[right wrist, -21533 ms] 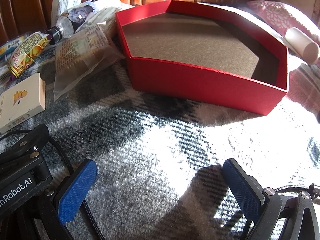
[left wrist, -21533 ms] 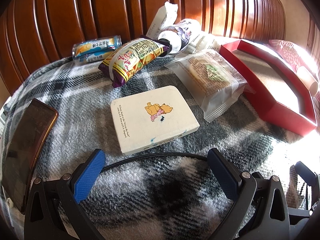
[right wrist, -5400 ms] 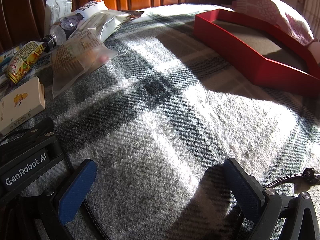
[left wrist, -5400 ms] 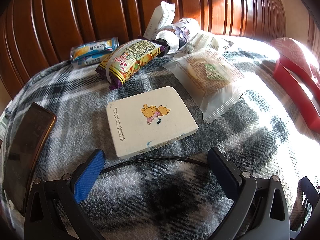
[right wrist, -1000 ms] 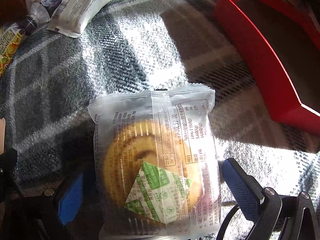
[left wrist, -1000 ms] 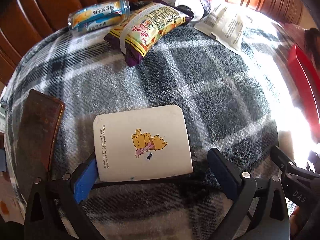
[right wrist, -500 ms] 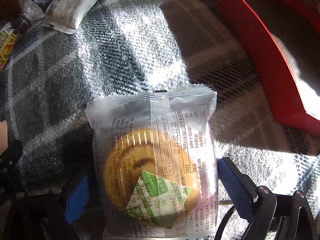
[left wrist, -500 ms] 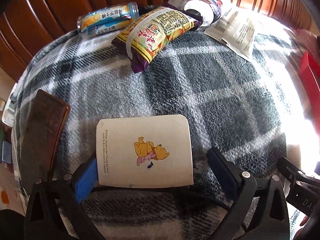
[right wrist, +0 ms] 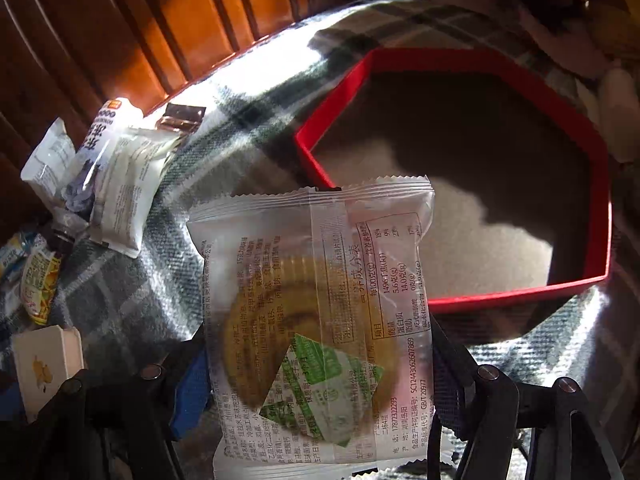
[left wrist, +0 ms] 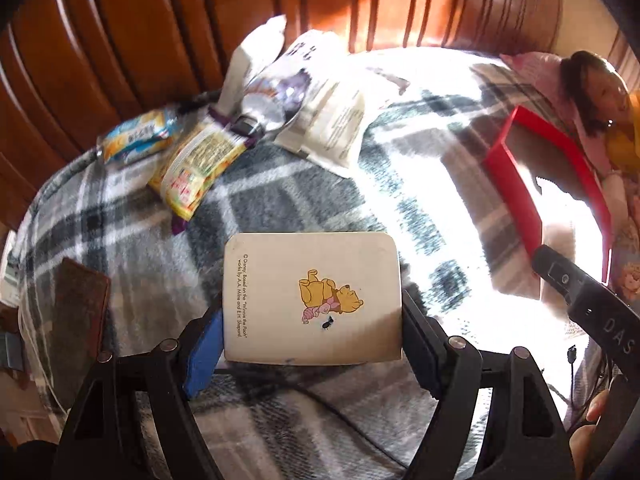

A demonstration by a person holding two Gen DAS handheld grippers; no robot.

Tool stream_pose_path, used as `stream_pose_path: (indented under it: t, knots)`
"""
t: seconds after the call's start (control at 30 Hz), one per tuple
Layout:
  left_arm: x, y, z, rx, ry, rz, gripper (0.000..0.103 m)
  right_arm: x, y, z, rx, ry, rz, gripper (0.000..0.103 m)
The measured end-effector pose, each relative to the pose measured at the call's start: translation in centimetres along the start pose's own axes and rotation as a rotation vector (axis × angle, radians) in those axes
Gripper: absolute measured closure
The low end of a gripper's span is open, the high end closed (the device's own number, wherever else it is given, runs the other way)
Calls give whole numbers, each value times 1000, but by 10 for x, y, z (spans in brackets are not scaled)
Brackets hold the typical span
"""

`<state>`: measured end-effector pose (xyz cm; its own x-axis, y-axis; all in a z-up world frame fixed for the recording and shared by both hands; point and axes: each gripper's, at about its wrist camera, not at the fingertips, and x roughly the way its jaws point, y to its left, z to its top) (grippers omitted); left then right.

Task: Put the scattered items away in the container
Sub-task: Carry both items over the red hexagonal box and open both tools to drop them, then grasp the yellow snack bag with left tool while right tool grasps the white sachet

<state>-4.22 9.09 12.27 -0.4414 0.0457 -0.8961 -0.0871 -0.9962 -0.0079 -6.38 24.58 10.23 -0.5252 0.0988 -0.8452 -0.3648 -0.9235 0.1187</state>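
Observation:
My left gripper (left wrist: 310,340) holds a white box with a bear picture (left wrist: 312,296) clear of the plaid blanket. Its jaws are closing and the pads press both sides of the box. In the right wrist view my right gripper (right wrist: 318,380) grips a clear-wrapped round pastry packet (right wrist: 316,320), jaws closing, pads against the packet's edges. The packet hangs above the blanket, just in front of the red octagonal container (right wrist: 520,300), which has nothing in it. The container (left wrist: 516,184) lies to the right in the left wrist view.
A yellow snack bag (left wrist: 196,164), a can (left wrist: 136,140), a bottle (left wrist: 272,96) and white sachets (left wrist: 336,128) lie heaped against the wooden headboard (left wrist: 160,32). A brown flat case (left wrist: 80,304) lies at the left. A person (left wrist: 596,92) is beyond the container.
Both grippers narrowed onto their items and rose. The box and the packet left the blanket, and the red container came fully into the right wrist view.

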Motion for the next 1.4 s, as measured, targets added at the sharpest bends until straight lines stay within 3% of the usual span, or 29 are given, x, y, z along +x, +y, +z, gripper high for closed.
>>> stream_pose_path:
  t: [0.1,0.23,0.37,0.53,0.63,0.73,0.8,0.87,0.93,1.0,1.07,1.2,1.3,1.4]
  knots:
    - [-10,-46,35,45,-37,-101,21,-16,-34,16,72,-87,-156,25]
    - [-11,-116,75,117,-56,-201,21,-17,-98,44,191,-101,-242,25]
    - [3,-167,109,137,-17,-297,21,6,-125,53,264,-52,-242,24]
    - [44,-201,132,141,70,-350,21,25,-116,58,232,-35,-211,19]
    - [52,-205,139,130,71,-370,21,25,-110,58,205,-50,-226,17]
    - [41,-186,139,89,29,-382,21,17,-111,54,235,-78,-168,16]
    - [25,-159,131,64,-29,-343,20,10,-111,50,263,-102,-116,15]
    - [8,-125,113,63,-94,-248,16,1,-106,45,283,-127,-26,14]
    - [-3,-86,90,62,-160,-136,4,-3,-93,38,269,-123,94,12]
    - [-9,-38,68,7,-202,-43,0,0,-61,29,148,-64,167,12]
    - [-7,5,50,-27,-195,69,0,-3,-25,17,28,-53,218,12]
    - [-2,69,24,-7,-198,249,0,-5,29,-7,-168,-7,312,12]
    - [10,95,20,54,-206,367,0,8,46,-23,-223,65,327,12]
    - [29,110,29,89,-192,400,0,19,53,-31,-275,93,272,12]
